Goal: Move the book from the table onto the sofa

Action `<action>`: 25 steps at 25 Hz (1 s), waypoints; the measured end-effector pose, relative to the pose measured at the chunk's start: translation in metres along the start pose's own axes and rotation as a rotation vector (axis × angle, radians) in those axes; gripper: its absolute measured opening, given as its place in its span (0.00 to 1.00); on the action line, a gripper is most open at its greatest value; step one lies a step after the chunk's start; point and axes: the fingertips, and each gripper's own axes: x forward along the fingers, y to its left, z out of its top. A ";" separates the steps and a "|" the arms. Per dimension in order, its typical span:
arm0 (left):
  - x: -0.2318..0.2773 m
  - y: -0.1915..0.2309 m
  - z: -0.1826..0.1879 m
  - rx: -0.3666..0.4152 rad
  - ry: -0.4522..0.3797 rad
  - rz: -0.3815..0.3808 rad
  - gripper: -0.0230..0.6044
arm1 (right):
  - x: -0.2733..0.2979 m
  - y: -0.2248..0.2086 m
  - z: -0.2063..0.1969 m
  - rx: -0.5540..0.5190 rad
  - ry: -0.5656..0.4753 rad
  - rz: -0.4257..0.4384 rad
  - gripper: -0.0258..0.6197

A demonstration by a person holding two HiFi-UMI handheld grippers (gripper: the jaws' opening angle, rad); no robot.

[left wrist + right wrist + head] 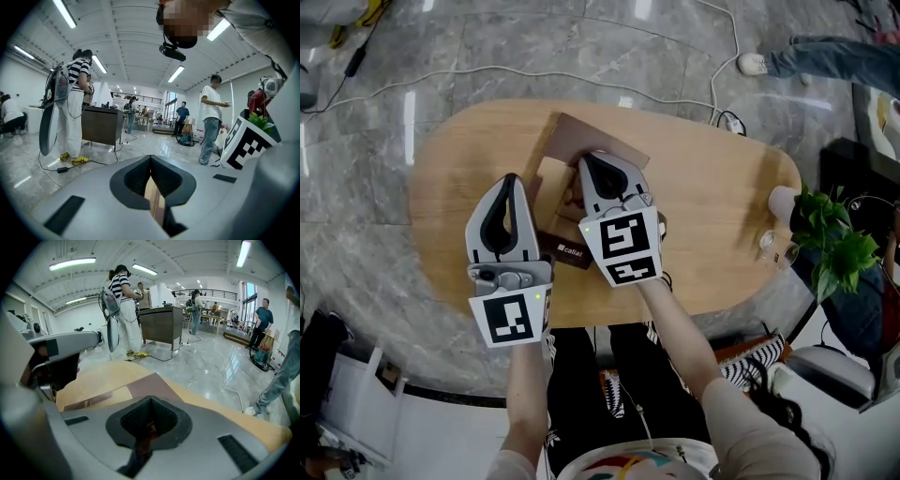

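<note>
Both claws were clenched shut, the left claw (pixel 510 180) beside the book (pixel 592 137) on the worktop (pixel 712 206). The right claw (pixel 587 161) hid the book's middle, and whether it touched the cover was unclear

floor: glossy grey veined marble (pixel 609 47) | bench: oval, light wood (pixel 712 197), potted plant (pixel 830 239) at its right end | ceiling: white, vaulted, long strip lights (pixel 65 13) lit | far end: tall bright windows (pixel 169 101), railed upper gallery (pixel 140 97) | furniture: dark cabinet desk (pixel 101 125) on the open floor
</note>
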 end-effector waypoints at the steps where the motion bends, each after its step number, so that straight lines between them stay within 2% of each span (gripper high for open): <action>1: 0.004 0.004 0.004 0.004 -0.009 0.005 0.05 | 0.003 -0.002 0.004 -0.003 -0.002 -0.003 0.06; 19: 0.050 0.019 0.026 -0.007 -0.011 -0.024 0.05 | 0.050 -0.037 0.063 -0.078 -0.012 -0.036 0.06; 22: 0.057 0.020 0.029 -0.006 -0.011 -0.028 0.05 | 0.049 -0.036 0.072 -0.038 -0.038 0.021 0.06; 25: 0.059 0.021 0.030 -0.004 -0.009 -0.034 0.05 | 0.034 -0.043 0.099 0.035 -0.142 0.128 0.06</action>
